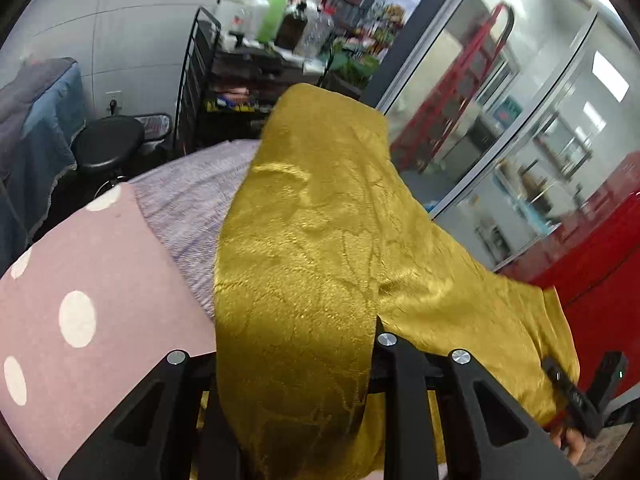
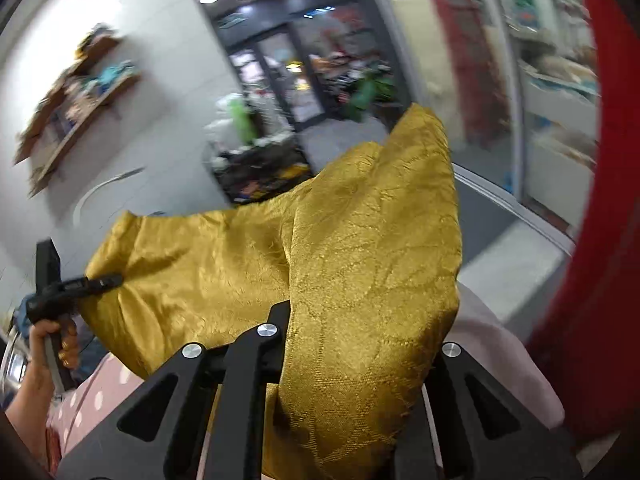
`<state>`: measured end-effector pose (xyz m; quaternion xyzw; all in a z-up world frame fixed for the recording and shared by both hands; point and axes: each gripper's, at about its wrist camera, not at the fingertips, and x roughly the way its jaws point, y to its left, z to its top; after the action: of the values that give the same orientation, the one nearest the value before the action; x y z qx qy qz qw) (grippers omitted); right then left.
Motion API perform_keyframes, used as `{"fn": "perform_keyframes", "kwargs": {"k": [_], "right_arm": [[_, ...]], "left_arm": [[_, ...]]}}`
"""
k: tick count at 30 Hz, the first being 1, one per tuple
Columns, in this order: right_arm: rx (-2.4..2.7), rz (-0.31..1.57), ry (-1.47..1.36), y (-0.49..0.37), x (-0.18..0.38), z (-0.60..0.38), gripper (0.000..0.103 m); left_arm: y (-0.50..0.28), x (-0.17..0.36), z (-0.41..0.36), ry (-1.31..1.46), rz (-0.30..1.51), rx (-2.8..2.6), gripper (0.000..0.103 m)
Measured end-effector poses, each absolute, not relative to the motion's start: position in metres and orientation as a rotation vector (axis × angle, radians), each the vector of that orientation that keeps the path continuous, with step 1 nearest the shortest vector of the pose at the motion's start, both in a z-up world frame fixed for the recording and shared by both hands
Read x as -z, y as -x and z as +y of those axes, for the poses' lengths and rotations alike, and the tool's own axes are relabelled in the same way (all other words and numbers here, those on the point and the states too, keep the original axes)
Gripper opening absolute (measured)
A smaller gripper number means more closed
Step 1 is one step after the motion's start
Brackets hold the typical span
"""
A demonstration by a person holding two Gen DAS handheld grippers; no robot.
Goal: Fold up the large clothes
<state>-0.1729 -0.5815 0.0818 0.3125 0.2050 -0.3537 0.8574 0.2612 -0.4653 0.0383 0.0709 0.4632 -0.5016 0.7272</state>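
A large golden-yellow patterned cloth [image 1: 320,240] hangs lifted in the air between my two grippers. My left gripper [image 1: 304,360] is shut on one edge of it; the cloth drapes over the jaws and hides the fingertips. My right gripper [image 2: 352,344] is shut on another edge of the same cloth [image 2: 360,260], which also covers its fingertips. The right gripper shows at the lower right of the left wrist view [image 1: 576,396], clamped on the cloth. The left gripper shows at the left of the right wrist view [image 2: 80,284], held by a hand.
A pink polka-dot sheet [image 1: 80,300] and a lilac cloth [image 1: 192,200] cover the surface below. A black stool [image 1: 108,144], a cluttered black rack [image 1: 248,80], glass partitions [image 1: 500,120] and a red cabinet [image 1: 592,264] stand beyond.
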Motion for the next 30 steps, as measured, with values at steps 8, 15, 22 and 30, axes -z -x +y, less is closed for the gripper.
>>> {"fn": "perform_keyframes", "kwargs": {"k": [8, 15, 22, 30], "right_arm": [[0.796, 0.508, -1.035, 0.233, 0.053, -0.596, 0.058], [0.804, 0.502, -1.001, 0.231, 0.058, -0.593, 0.081], [0.835, 0.553, -0.916, 0.219, 0.054, -0.590, 0.082], [0.920, 0.554, -0.892, 0.230, 0.045, -0.587, 0.082]], "left_arm": [[-0.287, 0.007, -0.466, -0.182, 0.995, 0.799, 0.084], [-0.346, 0.023, -0.361, 0.095, 1.070, 0.569, 0.096], [-0.290, 0.007, -0.334, -0.095, 0.926, 0.618, 0.096], [-0.131, 0.001, -0.344, -0.438, 0.700, 0.823, 0.097]]}}
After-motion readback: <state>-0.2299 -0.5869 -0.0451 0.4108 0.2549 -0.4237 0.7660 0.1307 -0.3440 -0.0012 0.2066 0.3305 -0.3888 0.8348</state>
